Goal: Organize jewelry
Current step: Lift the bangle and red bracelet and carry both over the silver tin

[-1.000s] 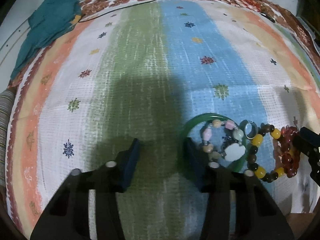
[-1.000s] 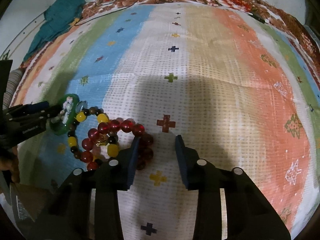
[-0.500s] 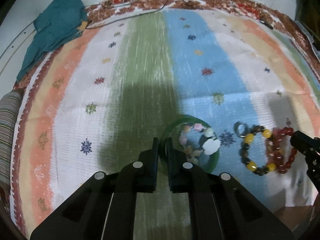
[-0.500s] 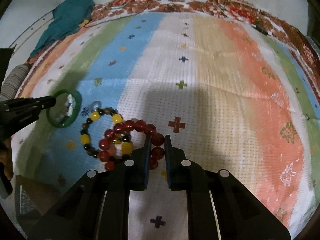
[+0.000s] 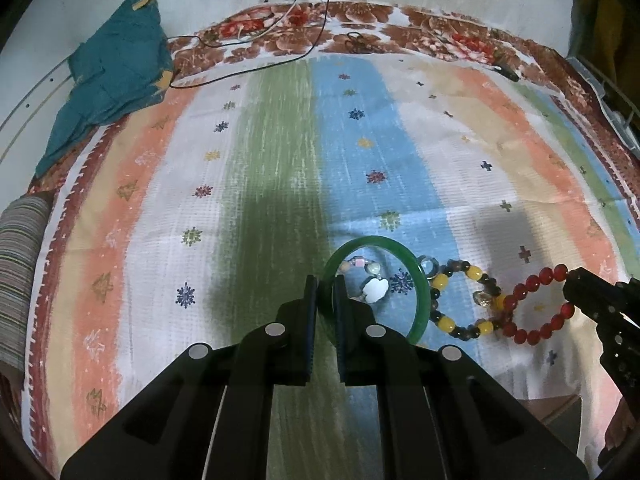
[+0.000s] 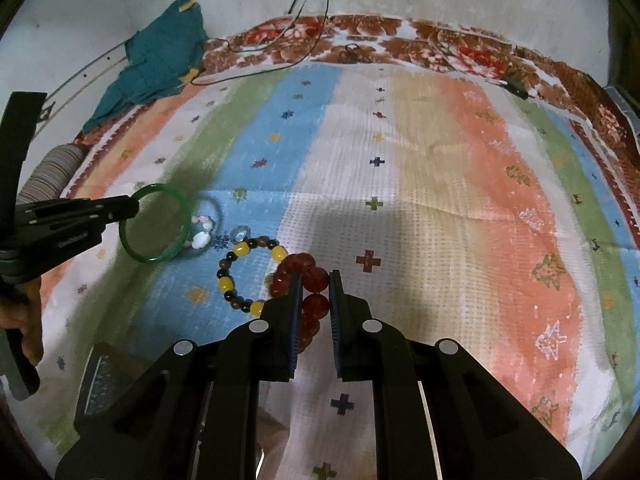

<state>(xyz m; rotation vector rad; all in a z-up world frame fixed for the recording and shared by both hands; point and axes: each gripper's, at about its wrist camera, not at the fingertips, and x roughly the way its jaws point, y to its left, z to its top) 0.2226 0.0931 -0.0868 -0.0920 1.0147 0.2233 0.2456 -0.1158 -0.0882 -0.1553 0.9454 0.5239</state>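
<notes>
My left gripper (image 5: pixel 323 286) is shut on the rim of a green bangle (image 5: pixel 404 256) and holds it above the striped cloth; it also shows in the right wrist view (image 6: pixel 160 258). A pastel bead bracelet with a white charm (image 5: pixel 375 290) lies under the bangle. A small ring (image 5: pixel 428 266) lies beside it. A brown-and-yellow bead bracelet (image 5: pixel 460 300) lies on the blue stripe. My right gripper (image 6: pixel 314 280) is shut on a red bead bracelet (image 6: pixel 314 306), lifted off the cloth (image 5: pixel 536 308).
A striped patterned cloth (image 6: pixel 440 200) covers the surface. A teal cloth (image 5: pixel 112 80) lies at the back left, thin black cables (image 5: pixel 280 36) at the back. A striped roll (image 5: pixel 20 264) lies at the left edge.
Both grippers went from open to shut, the left on the green bangle, the right on the red bead bracelet. Both pieces have risen off the cloth and the views pulled back.
</notes>
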